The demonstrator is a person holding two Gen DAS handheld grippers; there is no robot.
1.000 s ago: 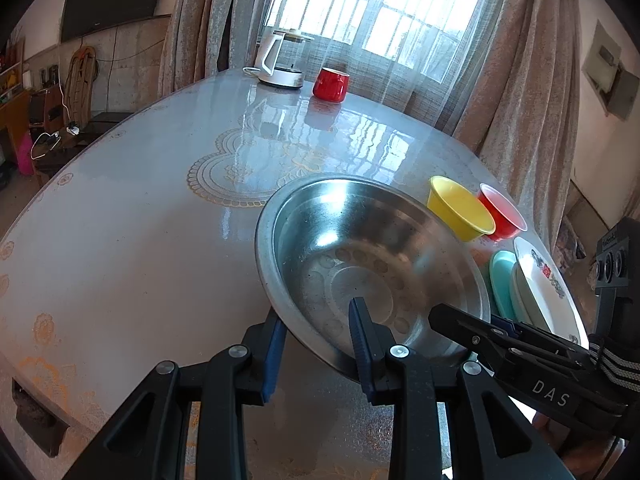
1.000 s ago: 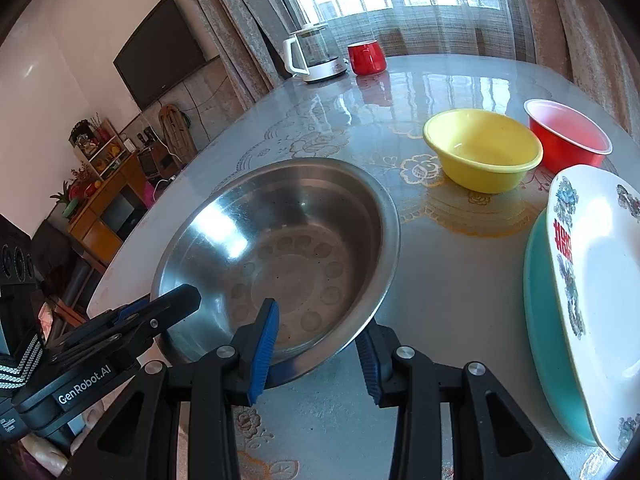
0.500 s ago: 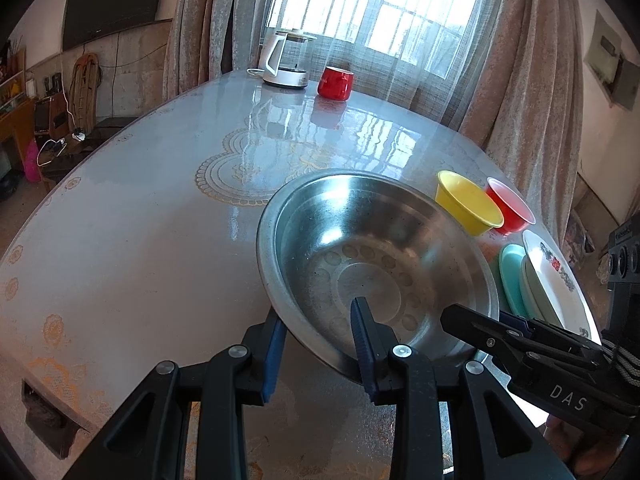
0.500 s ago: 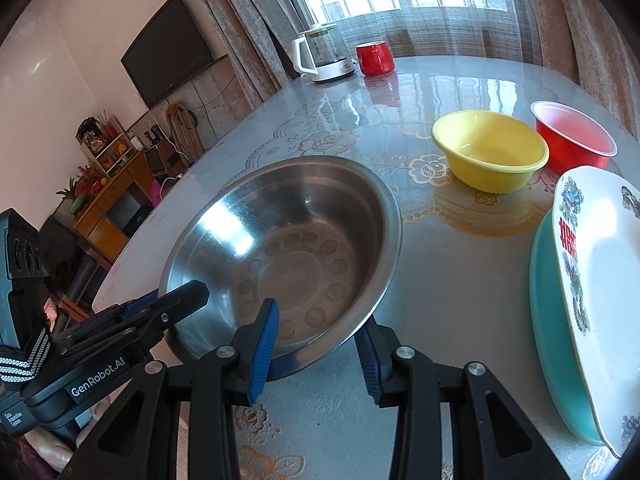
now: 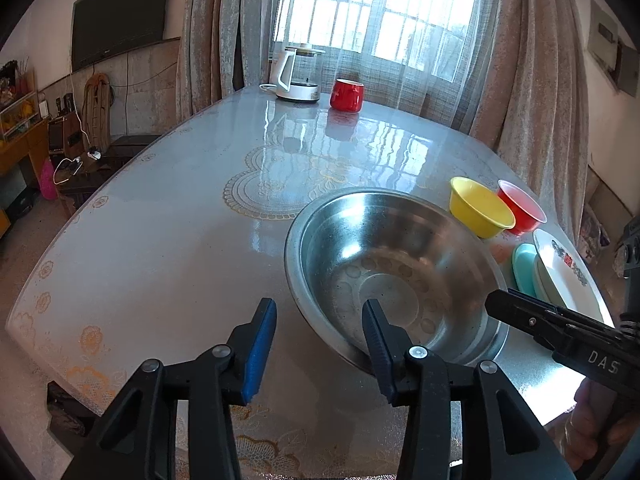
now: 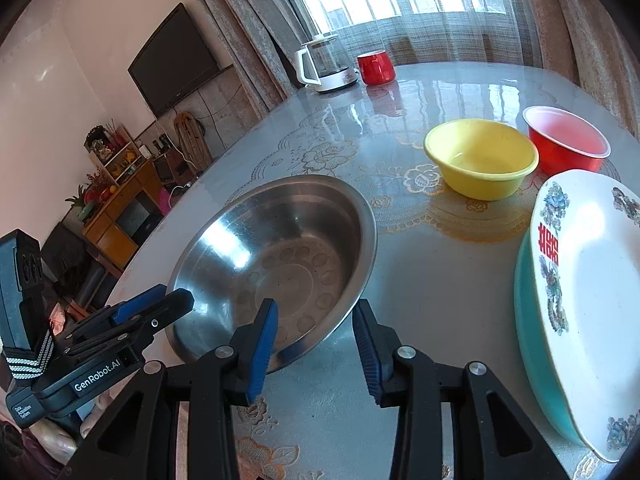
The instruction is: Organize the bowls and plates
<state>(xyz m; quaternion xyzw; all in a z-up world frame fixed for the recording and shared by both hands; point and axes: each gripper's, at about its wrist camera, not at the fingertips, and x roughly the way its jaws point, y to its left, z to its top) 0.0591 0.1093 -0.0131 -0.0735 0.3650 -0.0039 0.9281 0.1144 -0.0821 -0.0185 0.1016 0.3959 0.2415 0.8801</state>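
Note:
A large steel bowl (image 5: 396,268) (image 6: 280,256) rests on the table. My left gripper (image 5: 318,344) is open; its right finger overlaps the bowl's near-left rim, its left finger stands outside. My right gripper (image 6: 314,344) is open, its two fingers either side of the bowl's near rim. A yellow bowl (image 6: 480,158) (image 5: 480,208) and a red bowl (image 6: 566,144) (image 5: 522,208) stand beyond. A white patterned plate (image 6: 592,280) (image 5: 568,272) lies on a teal plate (image 6: 532,344) (image 5: 524,264) at the right.
A glass kettle (image 5: 296,76) (image 6: 326,64) and a red mug (image 5: 347,95) (image 6: 376,67) stand at the table's far end by the curtained window. The table's near edge (image 5: 48,360) is close under my grippers. Furniture stands on the floor to the left.
Both grippers have opened and let go of the steel bowl's rim. The bowl now sits on the table, and the left gripper has shifted a little to the left.

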